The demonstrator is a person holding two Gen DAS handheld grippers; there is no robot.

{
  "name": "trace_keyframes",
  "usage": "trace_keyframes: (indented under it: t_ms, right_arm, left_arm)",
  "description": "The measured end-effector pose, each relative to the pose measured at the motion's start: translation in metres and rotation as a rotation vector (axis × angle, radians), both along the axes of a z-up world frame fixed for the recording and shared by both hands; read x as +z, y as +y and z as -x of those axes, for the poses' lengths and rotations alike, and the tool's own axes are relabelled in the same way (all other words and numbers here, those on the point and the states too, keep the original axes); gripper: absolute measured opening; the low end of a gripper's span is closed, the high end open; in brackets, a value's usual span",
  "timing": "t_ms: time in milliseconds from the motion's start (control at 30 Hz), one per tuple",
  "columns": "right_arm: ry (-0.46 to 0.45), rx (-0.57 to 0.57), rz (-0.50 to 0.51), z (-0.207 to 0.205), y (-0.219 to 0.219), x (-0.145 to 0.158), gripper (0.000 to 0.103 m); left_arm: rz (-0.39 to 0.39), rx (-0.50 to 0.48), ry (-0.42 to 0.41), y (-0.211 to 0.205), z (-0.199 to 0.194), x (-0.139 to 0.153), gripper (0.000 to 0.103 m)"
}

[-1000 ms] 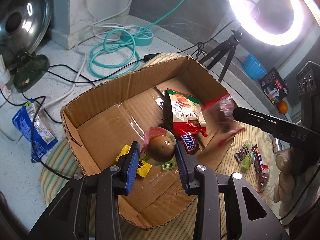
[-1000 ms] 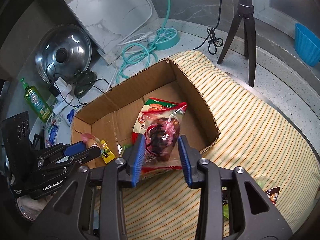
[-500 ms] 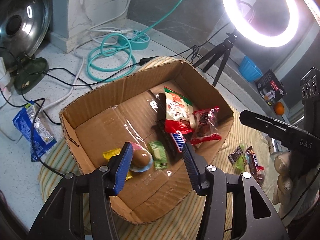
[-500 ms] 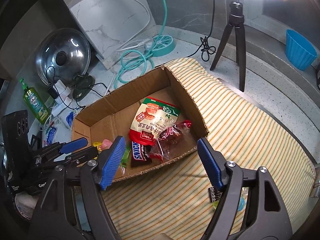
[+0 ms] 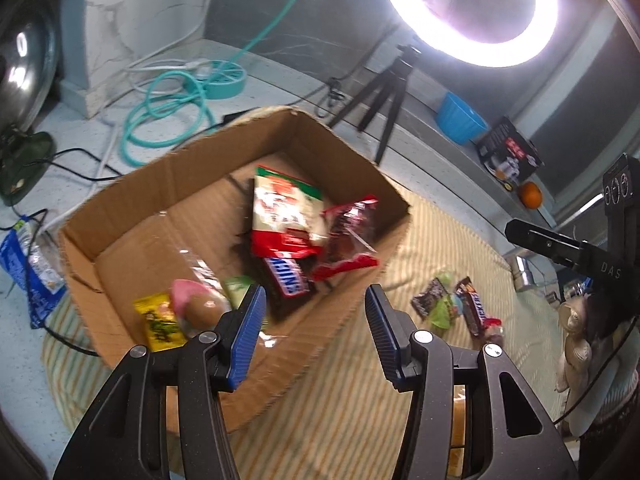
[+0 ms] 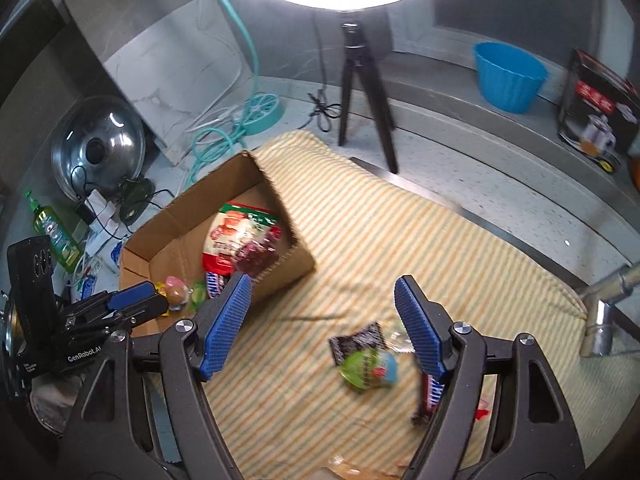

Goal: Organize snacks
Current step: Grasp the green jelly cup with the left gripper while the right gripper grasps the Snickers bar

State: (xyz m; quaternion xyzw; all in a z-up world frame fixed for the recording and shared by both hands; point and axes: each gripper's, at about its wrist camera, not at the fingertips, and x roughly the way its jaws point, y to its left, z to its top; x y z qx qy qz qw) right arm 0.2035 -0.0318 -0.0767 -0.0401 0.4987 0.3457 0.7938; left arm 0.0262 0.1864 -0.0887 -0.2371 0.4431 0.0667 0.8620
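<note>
Having dropped both snacks into the brown cardboard box [image 5: 168,184], my left tongs [image 5: 314,330] and right tongs [image 6: 322,320] stood apart, empty; loose wrapped snacks [image 6: 366,356] beside the box remained.

A ring light [image 5: 468,8] glares white at the top of both views, blowing out its own rim. Its light falls bright on the striped cloth [image 6: 400,240], where thin gripper shadows lie. Motion blur smears the snacks; fisheye bending darkens the corners.
</note>
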Motion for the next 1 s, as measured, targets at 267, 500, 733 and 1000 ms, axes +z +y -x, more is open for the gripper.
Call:
trace_keyframes:
  t_ms: [267,500,733,1000]
  right_arm:
    - [0.049,-0.069,0.028,-0.007,-0.056,-0.016,0.077]
    - [0.135,-0.083,0.039,-0.012,-0.085,-0.039,0.077]
    - [0.225,-0.06,0.057,-0.014,-0.088,-0.07,0.07]
    - [0.257,-0.045,0.076,-0.017,-0.086,-0.088,0.066]
  left_arm:
    - [-0.001,-0.16,-0.005,-0.047,-0.02,-0.002,0.051]
    - [-0.063,-0.37,-0.01,-0.101,-0.04,-0.008,0.051]
    - [-0.098,-0.493,0.013,-0.132,-0.061,-0.028,0.051]
    - [-0.184,-0.603,0.026,-0.155,-0.081,-0.044,0.051]
